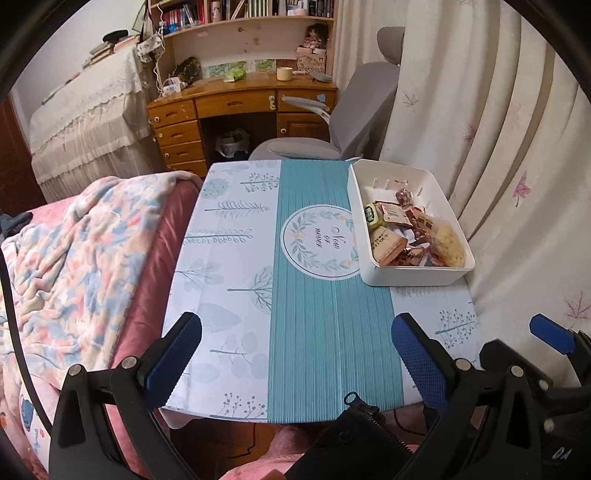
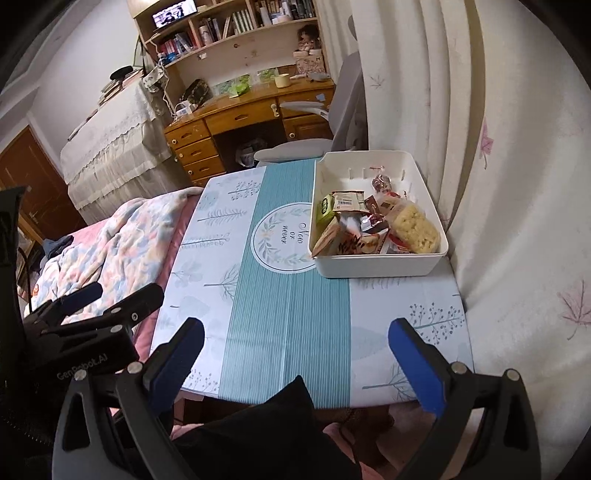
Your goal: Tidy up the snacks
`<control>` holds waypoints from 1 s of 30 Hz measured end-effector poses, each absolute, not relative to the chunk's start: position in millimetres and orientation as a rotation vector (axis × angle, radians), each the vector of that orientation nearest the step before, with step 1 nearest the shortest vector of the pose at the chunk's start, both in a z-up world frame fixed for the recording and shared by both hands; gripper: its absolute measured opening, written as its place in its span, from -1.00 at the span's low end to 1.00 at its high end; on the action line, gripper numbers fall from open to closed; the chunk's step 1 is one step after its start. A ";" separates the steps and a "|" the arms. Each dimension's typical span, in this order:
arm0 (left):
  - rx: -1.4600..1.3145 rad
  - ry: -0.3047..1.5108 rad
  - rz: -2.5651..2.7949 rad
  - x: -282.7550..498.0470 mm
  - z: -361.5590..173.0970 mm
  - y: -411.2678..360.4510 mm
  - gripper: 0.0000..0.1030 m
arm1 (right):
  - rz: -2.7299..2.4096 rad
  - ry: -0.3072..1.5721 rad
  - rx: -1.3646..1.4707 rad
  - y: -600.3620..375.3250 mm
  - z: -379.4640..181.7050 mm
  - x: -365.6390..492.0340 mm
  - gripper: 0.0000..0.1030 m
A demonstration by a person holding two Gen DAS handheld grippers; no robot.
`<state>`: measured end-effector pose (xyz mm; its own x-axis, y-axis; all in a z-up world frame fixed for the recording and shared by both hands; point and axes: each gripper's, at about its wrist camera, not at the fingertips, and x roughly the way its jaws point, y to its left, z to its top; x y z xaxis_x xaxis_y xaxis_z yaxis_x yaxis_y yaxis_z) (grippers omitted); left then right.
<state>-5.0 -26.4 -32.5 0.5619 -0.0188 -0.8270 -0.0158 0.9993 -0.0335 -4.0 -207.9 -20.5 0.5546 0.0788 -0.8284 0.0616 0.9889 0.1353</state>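
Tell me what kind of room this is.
Most likely a bedroom with a study corner: a bed with a floral blanket sits beside the table, and a wooden desk with bookshelves stands behind.

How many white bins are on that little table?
1: the white bin sits at the table's far right corner, beside the curtain, with wrapped snacks piled inside.

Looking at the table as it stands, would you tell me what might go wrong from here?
1. The white bin sits at the table's far right corner beside the curtain; a push could shove it off.
2. The snack packets are heaped at its near end, so grabbing one may drag others out.
3. Both the left gripper and right gripper hang open and empty close together, and could collide.
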 end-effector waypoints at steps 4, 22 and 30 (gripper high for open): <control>-0.035 0.956 0.023 -6.0 -28.1 -28.3 0.99 | 0.013 0.974 0.150 -210.4 -20.1 -4.3 1.00; 0.007 0.919 0.024 -3.6 -19.4 -44.0 0.98 | 0.024 0.959 0.176 -220.2 -20.8 -5.1 1.00; 0.008 0.923 0.027 -2.5 -19.7 -45.2 0.98 | 0.024 0.965 0.179 -221.2 -21.9 -5.4 1.00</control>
<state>-2.5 -45.2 -19.7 0.6029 0.0265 -0.7973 -0.0200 0.9996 0.0181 -5.4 -221.2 -21.9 0.5703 0.1004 -0.8153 0.0591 0.9849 0.1626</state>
